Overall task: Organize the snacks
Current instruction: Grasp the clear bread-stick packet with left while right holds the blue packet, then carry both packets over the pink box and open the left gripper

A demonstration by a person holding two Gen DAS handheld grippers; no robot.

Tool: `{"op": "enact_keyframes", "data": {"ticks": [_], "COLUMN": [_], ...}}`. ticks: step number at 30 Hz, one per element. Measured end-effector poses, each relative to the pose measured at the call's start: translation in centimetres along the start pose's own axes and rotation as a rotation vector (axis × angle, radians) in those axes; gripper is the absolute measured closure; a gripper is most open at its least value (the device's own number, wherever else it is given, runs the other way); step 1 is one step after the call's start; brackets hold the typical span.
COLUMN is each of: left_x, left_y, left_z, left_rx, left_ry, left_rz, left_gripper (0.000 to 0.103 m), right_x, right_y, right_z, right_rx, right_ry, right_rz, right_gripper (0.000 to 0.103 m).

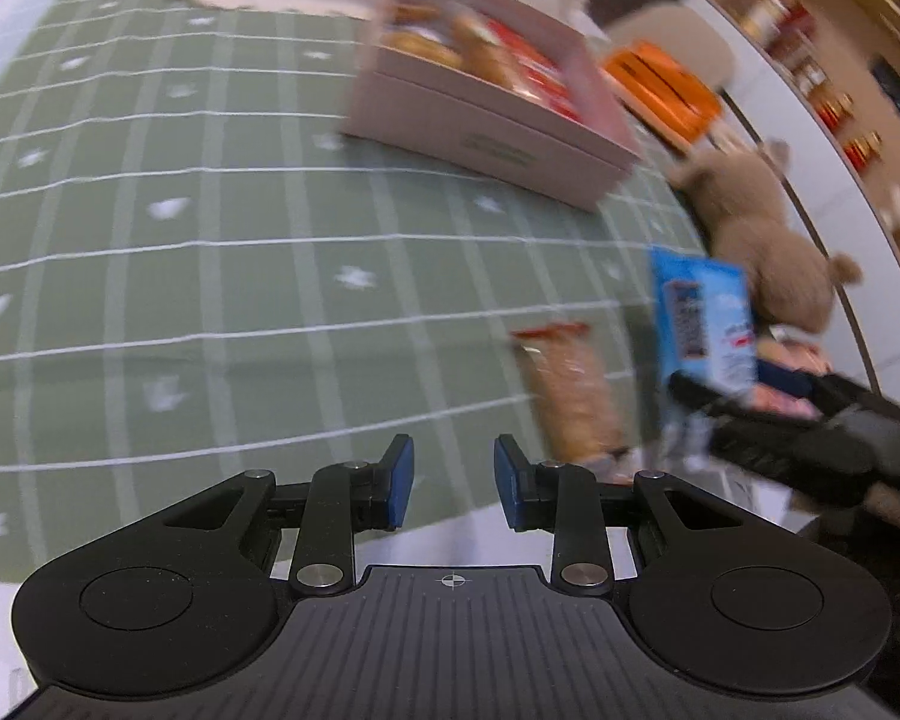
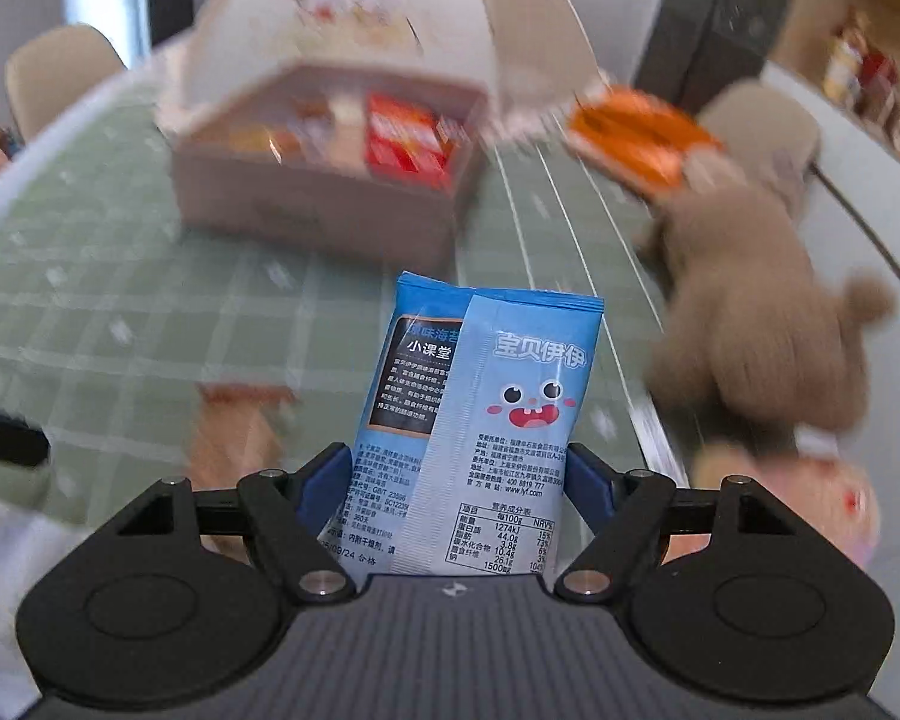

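One blue seaweed snack packet (image 2: 480,420) is carried upright between the blue pads of the right gripper (image 2: 465,480), well short of the pink snack box (image 2: 312,204), which stands open-lidded beyond it. The pads are seen against the packet's lower half, pinching it across its width; the jaws are wide only because the packet is wide. It is judged light, thin and crinkly, its film slick and its contents brittle, so a gentle hold low across the sealed body, as taken here, seems best.

The left gripper (image 1: 453,480) is held empty, jaws partly spread, nothing between them, nearer the viewer than the box.

A clear-wrapped brown snack pack (image 1: 564,396) is left lying on the cloth on the near side of the box. An orange pack (image 2: 630,132) is seen to the right of the box, at the level of its far end. A brown plush toy (image 2: 750,324) is slumped right of the box, nearer than the orange pack.

The table is covered by a green checked cloth (image 1: 210,210), soft, flat. Shelves of jars (image 1: 810,60) are noted behind, beyond the box. Much is blurred.
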State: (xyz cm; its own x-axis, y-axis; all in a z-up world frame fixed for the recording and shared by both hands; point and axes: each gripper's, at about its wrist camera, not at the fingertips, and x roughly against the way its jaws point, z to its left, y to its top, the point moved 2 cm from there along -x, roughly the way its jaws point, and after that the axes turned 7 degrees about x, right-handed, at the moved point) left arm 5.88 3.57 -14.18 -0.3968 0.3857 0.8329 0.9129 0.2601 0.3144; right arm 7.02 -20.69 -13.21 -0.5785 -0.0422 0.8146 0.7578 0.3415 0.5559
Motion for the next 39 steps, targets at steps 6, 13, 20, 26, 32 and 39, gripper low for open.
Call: {"op": "enact_keyframes", "data": {"ticks": [6, 13, 20, 26, 32, 39], "left_x": [-3.2, -7.2, -8.9, -8.2, -5.4, -2.9], "left_y": [1.1, 0.1, 0.1, -0.1, -0.6, -1.0], "left_z": [-5.3, -9.3, -11.0, -9.9, -5.8, -2.3], "left_rx": [-0.059, -0.193, -0.268, -0.247, -0.181, -0.121], "left_ry": [-0.026, 0.101, 0.152, 0.124, 0.155, 0.207], "left_rz": [-0.003, 0.014, 0.034, 0.038, 0.034, 0.004], "left_gripper": [0.07, 0.055, 0.056, 0.066, 0.077, 0.077], "right_x": [-0.8, -0.5, -0.6, -0.5, -0.9, -3.3], "right_y": [-2.6, -3.6, -5.0, -4.9, -3.7, -1.9], "right_z": [0.7, 0.2, -1.0, -1.7, -2.6, -1.5], "right_rx": [-0.006, -0.007, -0.067, -0.079, -0.14, -0.143], "right_ry": [0.039, 0.105, 0.145, 0.136, 0.182, 0.167], "right_rz": [0.006, -0.022, -0.009, -0.026, -0.054, 0.029], "right_gripper": [0.024, 0.021, 0.02, 0.02, 0.02, 0.018]}}
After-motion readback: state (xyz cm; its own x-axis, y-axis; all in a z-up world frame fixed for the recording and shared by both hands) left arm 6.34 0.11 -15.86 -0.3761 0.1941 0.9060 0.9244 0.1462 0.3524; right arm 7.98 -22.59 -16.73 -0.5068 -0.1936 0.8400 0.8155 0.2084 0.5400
